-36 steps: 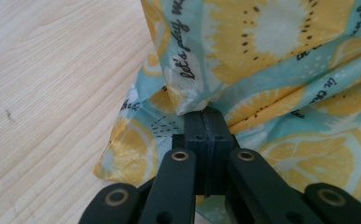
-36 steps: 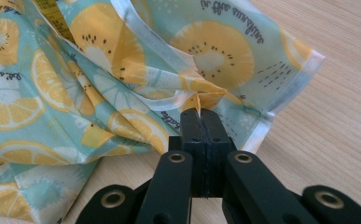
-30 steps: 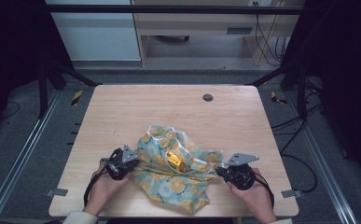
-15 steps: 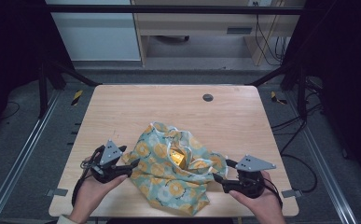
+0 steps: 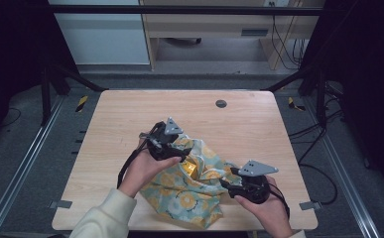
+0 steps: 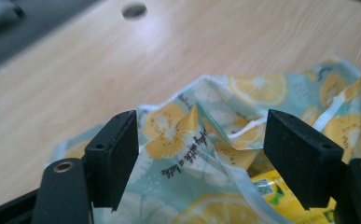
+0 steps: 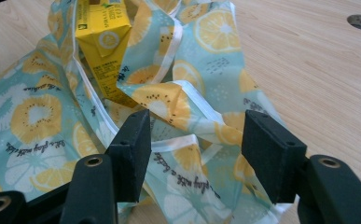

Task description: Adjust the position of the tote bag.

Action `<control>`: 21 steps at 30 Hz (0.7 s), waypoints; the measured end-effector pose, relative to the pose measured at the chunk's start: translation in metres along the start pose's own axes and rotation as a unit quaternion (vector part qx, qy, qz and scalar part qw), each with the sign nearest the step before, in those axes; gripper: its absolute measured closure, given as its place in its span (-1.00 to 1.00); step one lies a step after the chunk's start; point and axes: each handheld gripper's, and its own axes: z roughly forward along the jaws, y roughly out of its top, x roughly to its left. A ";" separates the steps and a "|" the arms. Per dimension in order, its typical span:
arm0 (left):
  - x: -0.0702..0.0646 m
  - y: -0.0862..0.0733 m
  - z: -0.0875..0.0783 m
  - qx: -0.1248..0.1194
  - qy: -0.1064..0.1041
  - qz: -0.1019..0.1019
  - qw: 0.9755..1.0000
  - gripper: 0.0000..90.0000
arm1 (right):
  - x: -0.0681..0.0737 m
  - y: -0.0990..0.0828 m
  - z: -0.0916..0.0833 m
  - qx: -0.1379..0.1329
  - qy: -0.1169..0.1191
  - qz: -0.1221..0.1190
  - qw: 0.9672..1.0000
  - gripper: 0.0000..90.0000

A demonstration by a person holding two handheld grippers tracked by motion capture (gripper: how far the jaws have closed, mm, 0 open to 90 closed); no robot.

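On the left, the left tongs (image 5: 182, 157) sit over the far edge of the bag (image 5: 189, 198). Their jaws stand wide apart, with a fold of the bag between them, but they do not pinch it yet. The left hand (image 5: 142, 171) comes in from below, and its sleeve (image 5: 102, 218) lies over the near edge of the surface (image 5: 130, 114).

The bag is in the middle of the near part of the surface. It is blue-green with lemon slices on it, and it lies crumpled and half open. A yellow box (image 7: 104, 42) stands inside it. So the box looks to be in the bag already. What seems left is to pull the bag's edges together and close it.

On the right, the right tongs (image 5: 227, 184) touch the bag's right side. Their jaws are spread wide too, with the bag's white-edged rim between them, and nothing is squeezed. The right hand (image 5: 264, 203) holds them low, near the front edge. A round hole (image 5: 221, 103) sits far back.
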 end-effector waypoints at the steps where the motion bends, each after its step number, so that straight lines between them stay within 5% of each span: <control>1: 0.003 0.001 0.004 0.007 -0.005 -0.006 1.000 -0.31 | 0.000 -0.001 0.000 0.000 0.000 0.001 1.000 -0.05; 7: 0.005 -0.002 0.002 0.010 -0.031 -0.019 0.999 0.62 | -0.002 0.001 -0.003 -0.009 -0.001 0.001 1.000 -0.04; 10: 0.004 -0.007 -0.005 0.000 -0.022 -0.007 1.000 0.97 | -0.002 0.003 -0.003 -0.011 -0.006 -0.001 1.000 -0.02; 16: -0.002 -0.023 -0.038 -0.050 -0.007 -0.002 0.999 1.00 | -0.002 0.004 -0.003 -0.017 -0.008 0.002 1.000 -0.01; 21: -0.012 -0.038 -0.061 -0.087 -0.026 -0.005 0.996 1.00 | 0.000 0.007 -0.001 -0.019 -0.005 0.003 1.000 -0.01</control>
